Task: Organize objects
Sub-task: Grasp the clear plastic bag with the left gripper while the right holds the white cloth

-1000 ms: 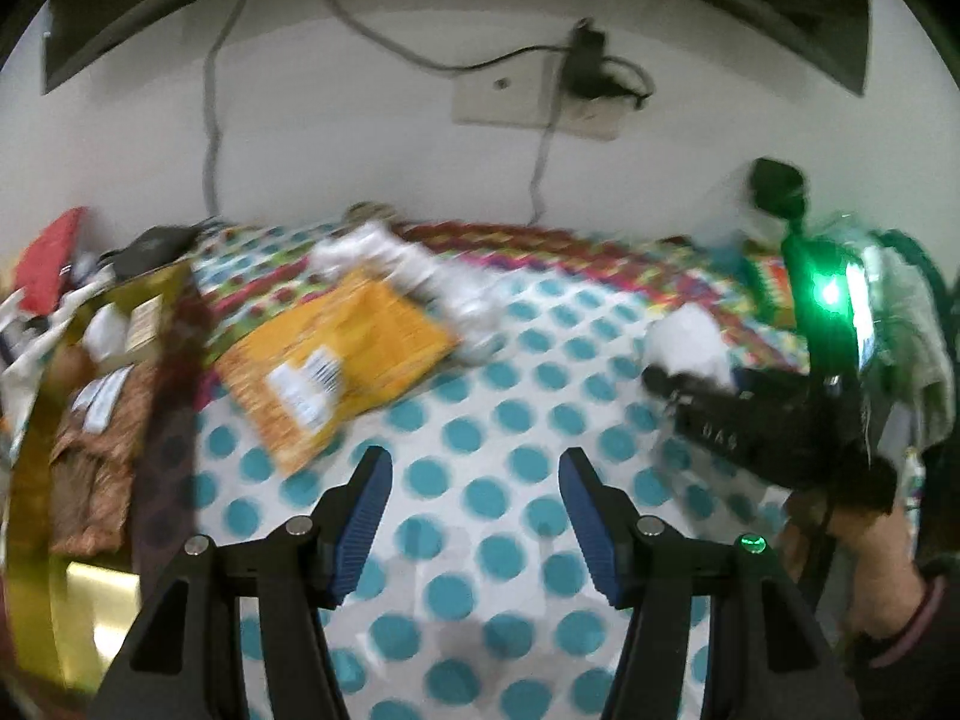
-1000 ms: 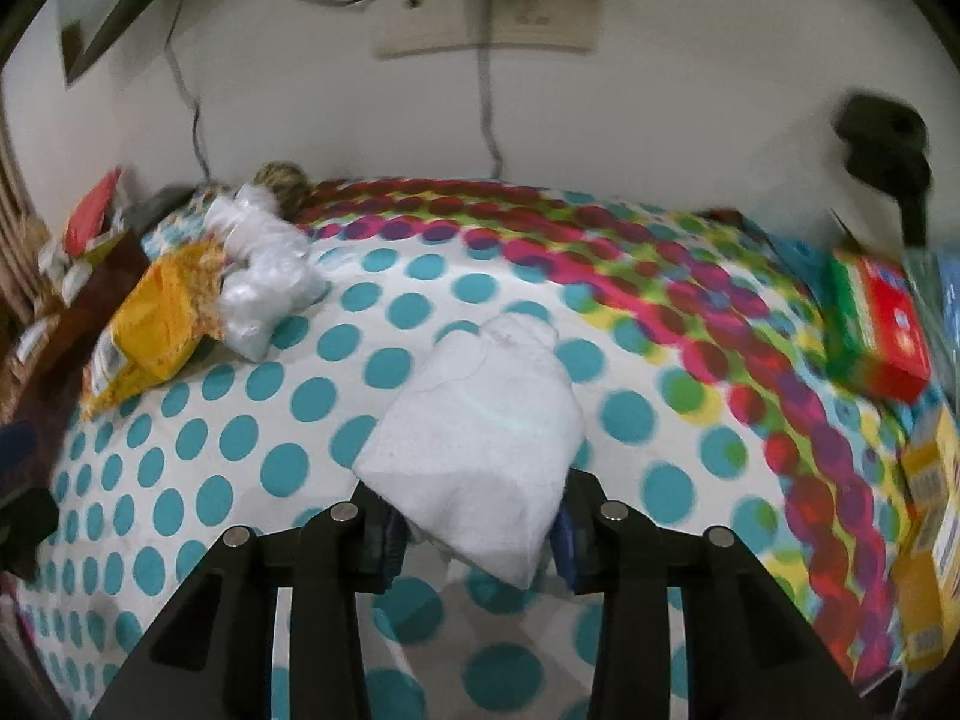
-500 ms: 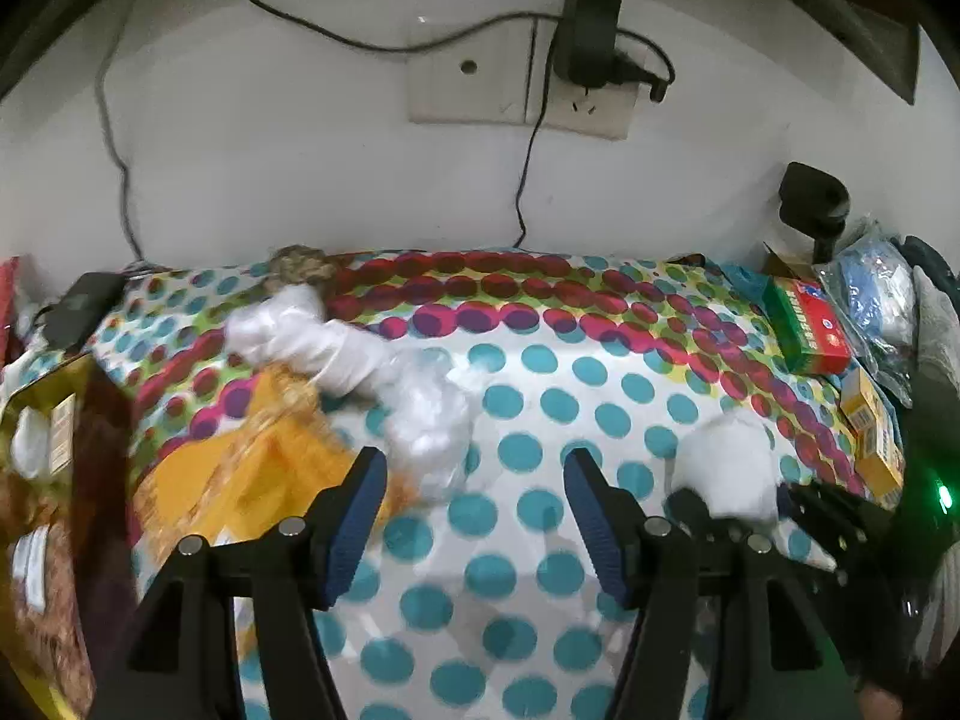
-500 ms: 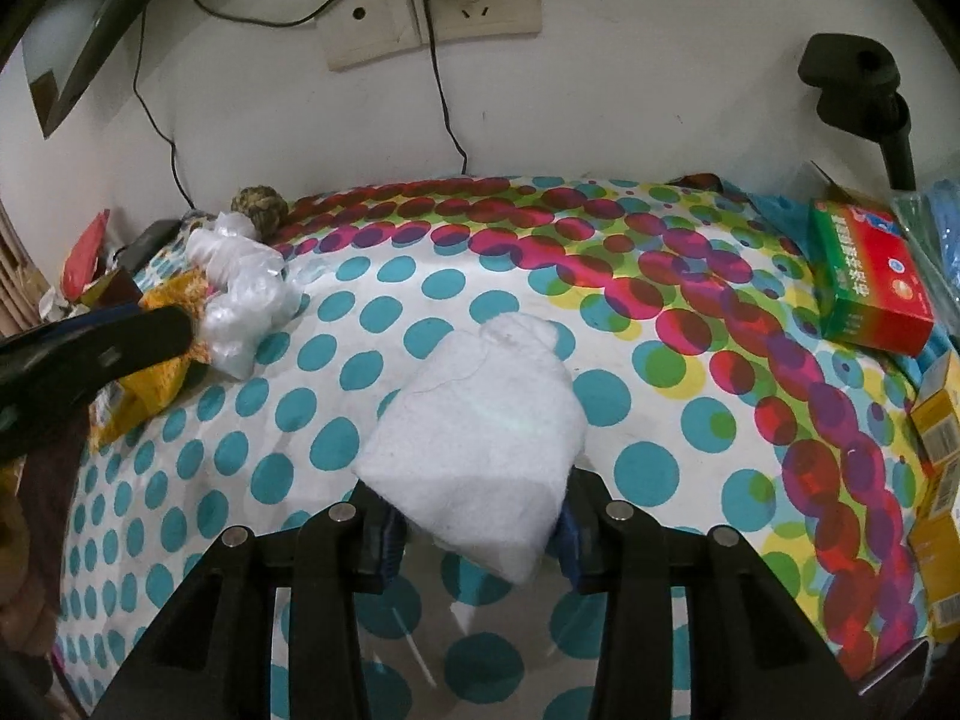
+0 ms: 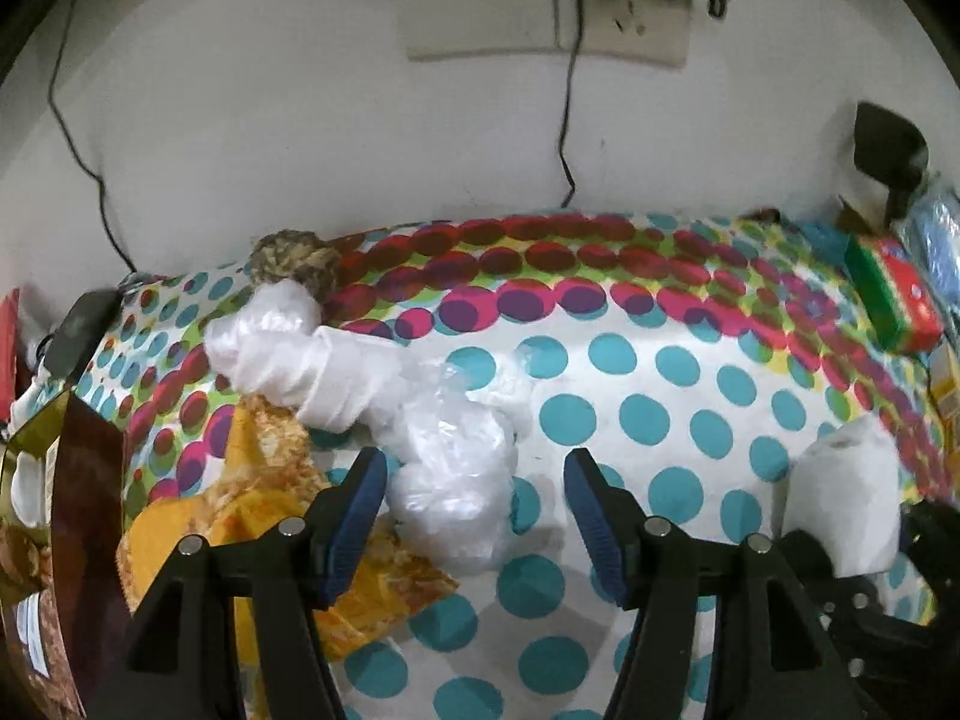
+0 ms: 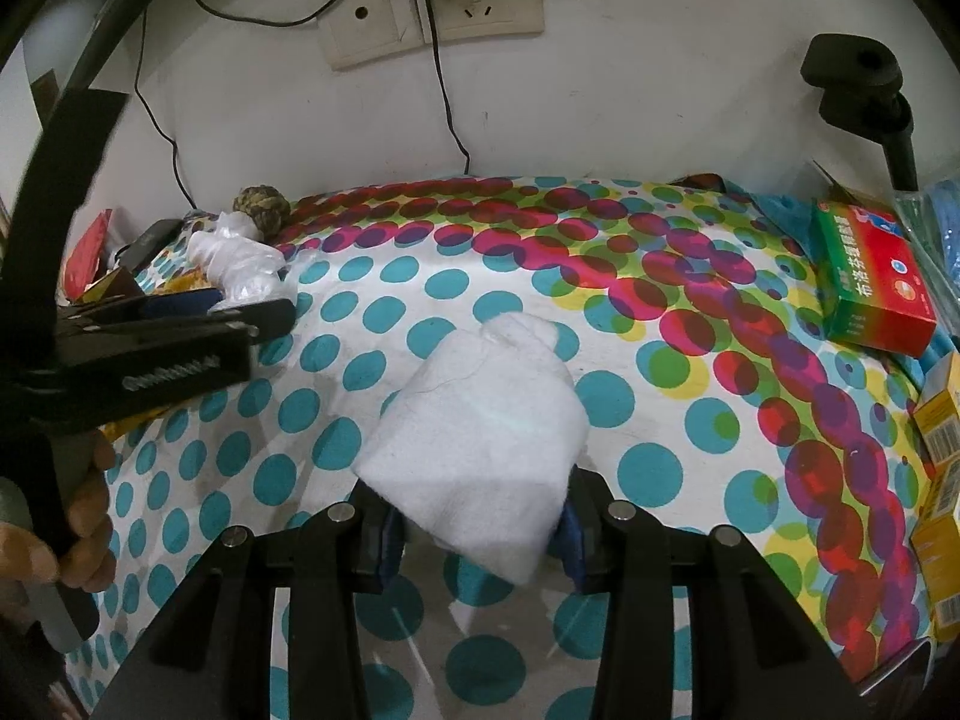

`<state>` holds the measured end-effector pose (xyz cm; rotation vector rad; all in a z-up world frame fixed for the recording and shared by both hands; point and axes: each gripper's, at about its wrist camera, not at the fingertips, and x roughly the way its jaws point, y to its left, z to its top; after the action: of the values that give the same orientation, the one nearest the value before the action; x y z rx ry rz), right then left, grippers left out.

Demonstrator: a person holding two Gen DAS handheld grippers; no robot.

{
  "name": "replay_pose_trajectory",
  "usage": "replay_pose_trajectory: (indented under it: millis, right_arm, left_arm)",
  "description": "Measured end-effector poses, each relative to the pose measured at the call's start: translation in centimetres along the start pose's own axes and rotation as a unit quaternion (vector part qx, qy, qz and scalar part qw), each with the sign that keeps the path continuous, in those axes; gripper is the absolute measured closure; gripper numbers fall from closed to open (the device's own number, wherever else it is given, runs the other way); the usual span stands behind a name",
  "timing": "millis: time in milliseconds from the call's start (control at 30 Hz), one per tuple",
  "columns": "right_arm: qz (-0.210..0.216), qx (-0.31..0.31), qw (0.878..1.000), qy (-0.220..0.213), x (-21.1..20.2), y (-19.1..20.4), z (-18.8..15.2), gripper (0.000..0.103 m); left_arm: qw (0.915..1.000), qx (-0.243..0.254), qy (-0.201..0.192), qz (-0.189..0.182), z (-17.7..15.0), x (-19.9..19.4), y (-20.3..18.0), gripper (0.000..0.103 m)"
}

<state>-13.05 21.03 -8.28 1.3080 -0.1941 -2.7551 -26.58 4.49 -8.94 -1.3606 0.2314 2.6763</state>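
Observation:
My left gripper [image 5: 471,480] is open, its blue pads on either side of a crumpled clear plastic bag [image 5: 456,480] that lies on the dotted tablecloth [image 5: 660,372]. A white wrapped bundle [image 5: 282,354] joins the bag at its far left. My right gripper [image 6: 477,525] is shut on a white folded cloth [image 6: 480,450] and holds it above the cloth-covered table. The white cloth also shows in the left wrist view [image 5: 846,504]. The left gripper shows in the right wrist view [image 6: 180,336] at the left.
A yellow snack packet [image 5: 270,516] lies under the bag's left side. A brown knotted ball [image 5: 294,264] sits by the wall. A red-green box [image 6: 870,276] and yellow boxes [image 6: 939,420] stand at the right. A gold tray [image 5: 36,480] is at the left.
My left gripper has swung right and forward from the tray side until its open fingers straddle the plastic bag. My right gripper has kept hold of the white cloth and barely moved.

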Motion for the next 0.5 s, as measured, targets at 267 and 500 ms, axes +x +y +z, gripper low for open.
replay_pose_trajectory:
  millis: [267, 500]
  right_arm:
    - [0.0, 0.0, 1.0, 0.0, -0.1, 0.1, 0.0, 0.062]
    - [-0.004, -0.003, 1.0, 0.001, -0.2, 0.2, 0.1, 0.062]
  left_arm:
    - [0.9996, -0.021, -0.009, -0.014, -0.3, 1.1, 0.2, 0.04]
    - [0.9983, -0.047, -0.014, -0.033, -0.5, 1.3, 0.8, 0.065]
